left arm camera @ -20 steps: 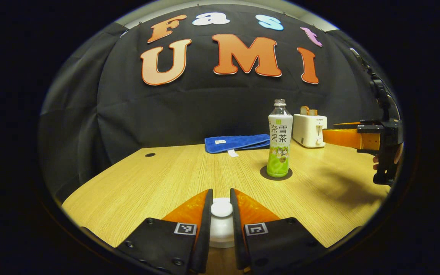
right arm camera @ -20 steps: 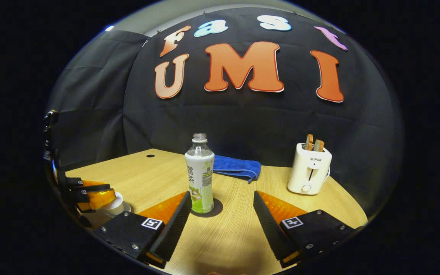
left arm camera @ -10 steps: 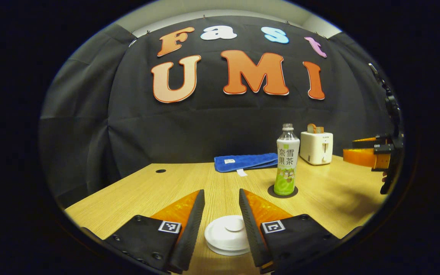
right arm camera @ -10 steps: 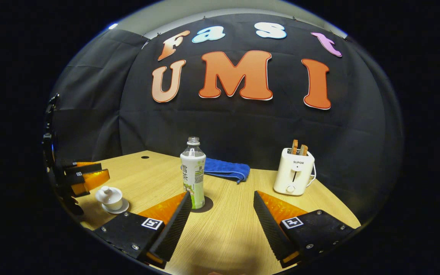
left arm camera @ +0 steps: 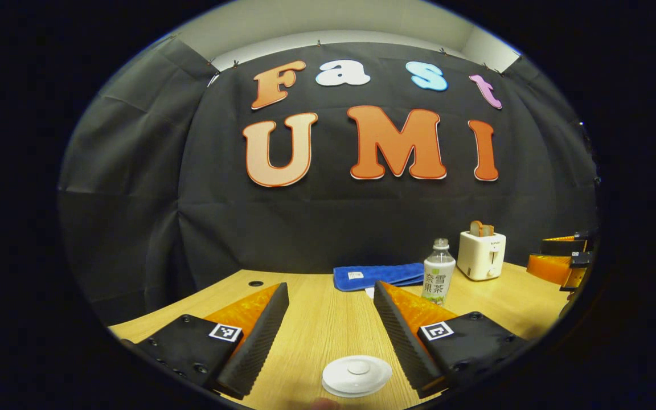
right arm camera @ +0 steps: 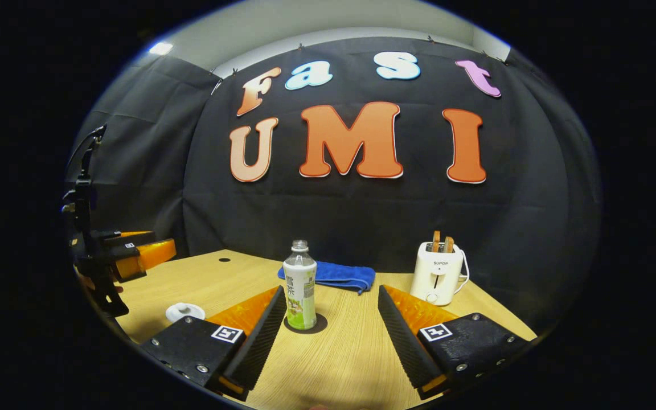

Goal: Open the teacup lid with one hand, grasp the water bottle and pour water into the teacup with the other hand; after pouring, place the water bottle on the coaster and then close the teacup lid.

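A white teacup (left arm camera: 356, 374) with its knobbed lid on sits on the wooden table (left arm camera: 322, 330), low and just in front of my left gripper (left arm camera: 329, 287). That gripper is open, above and behind the cup, touching nothing. In the right gripper view the teacup (right arm camera: 185, 311) rests on its saucer at the left. The clear water bottle (right arm camera: 300, 285) with a green label stands upright on a dark round coaster (right arm camera: 312, 326). My right gripper (right arm camera: 331, 290) is open, with the bottle beyond its left finger. The bottle (left arm camera: 438, 272) also stands behind the left gripper's right finger.
A white toaster (right arm camera: 441, 266) holding bread stands at the back right. A folded blue towel (right arm camera: 333, 274) lies behind the bottle by the wall. The left gripper (right arm camera: 134, 253) hovers at the left edge of the right gripper view. The right gripper (left arm camera: 561, 265) hovers at the right edge of the left gripper view.
My left gripper opened off the lid's knob and drew back and up, leaving the lid on the cup. My right gripper also backed away from the bottle, staying open.
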A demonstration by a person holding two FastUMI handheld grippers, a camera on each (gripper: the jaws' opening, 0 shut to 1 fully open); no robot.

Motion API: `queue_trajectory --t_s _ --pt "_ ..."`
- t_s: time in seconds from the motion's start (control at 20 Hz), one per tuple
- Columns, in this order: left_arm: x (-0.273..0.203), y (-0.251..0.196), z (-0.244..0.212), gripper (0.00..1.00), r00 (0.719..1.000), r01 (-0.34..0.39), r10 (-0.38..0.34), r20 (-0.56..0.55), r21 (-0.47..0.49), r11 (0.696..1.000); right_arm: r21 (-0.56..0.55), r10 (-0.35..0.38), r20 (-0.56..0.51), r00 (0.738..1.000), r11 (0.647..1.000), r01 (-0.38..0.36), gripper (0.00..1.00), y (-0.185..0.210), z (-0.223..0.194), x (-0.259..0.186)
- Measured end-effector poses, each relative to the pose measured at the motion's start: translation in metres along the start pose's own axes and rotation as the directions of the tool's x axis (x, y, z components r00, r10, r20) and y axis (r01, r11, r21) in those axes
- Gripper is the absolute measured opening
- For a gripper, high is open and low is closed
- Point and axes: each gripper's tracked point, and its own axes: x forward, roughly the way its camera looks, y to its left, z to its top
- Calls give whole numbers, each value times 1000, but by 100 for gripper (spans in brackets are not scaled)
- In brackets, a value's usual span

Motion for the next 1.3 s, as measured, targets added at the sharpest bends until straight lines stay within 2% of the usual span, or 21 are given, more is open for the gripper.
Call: queue_trajectory --t_s 0.05,0.3,0.35,0.4,0.45,0.55,0.6,0.8,0.9,0.95,1.0,1.25,1.3 --pt "0 5 11 94 1000 -10 10 21 3 1000 -8 -5 6 1000 1000 5 97 0 4 -3" --pt "-6 14 56 97 996 -16 16 90 0 1000 -35 -29 31 999 999 30 97 -1 30 -11" --pt "-7 13 62 100 995 -18 17 100 4 1000 -37 -32 41 999 999 34 97 6 24 -14" --pt "-8 12 69 94 994 -12 11 107 8 1000 -38 -34 52 998 999 36 97 6 29 -17" --pt "-9 9 72 97 994 -7 5 110 12 1000 -37 -31 64 997 999 33 97 7 35 -19" --pt "-10 3 78 94 993 -1 0 114 10 1000 -34 -26 81 996 999 29 97 10 42 -22" --pt "-10 0 81 97 993 7 -8 115 6 1000 -34 -25 86 996 999 28 97 11 44 -24" --pt "-13 -14 88 97 991 37 -36 128 -4 999 -34 -25 96 995 999 28 97 5 52 -22" --pt "-15 -16 91 94 992 37 -36 124 -1 999 -26 -31 99 995 999 34 97 5 52 -24" --pt "-15 -17 90 94 992 32 -32 120 4 999 -25 -37 103 994 999 40 100 4 54 -25" --pt "-15 -16 90 94 993 26 -27 115 5 1000 -27 -44 107 993 998 48 96 2 56 -26" --pt "-16 -15 92 94 995 25 -24 101 -3 1000 -41 -63 116 991 997 68 97 -1 58 -30" --pt "-16 -15 92 97 995 21 -21 94 3 1000 -39 -61 118 991 997 66 97 1 60 -30"
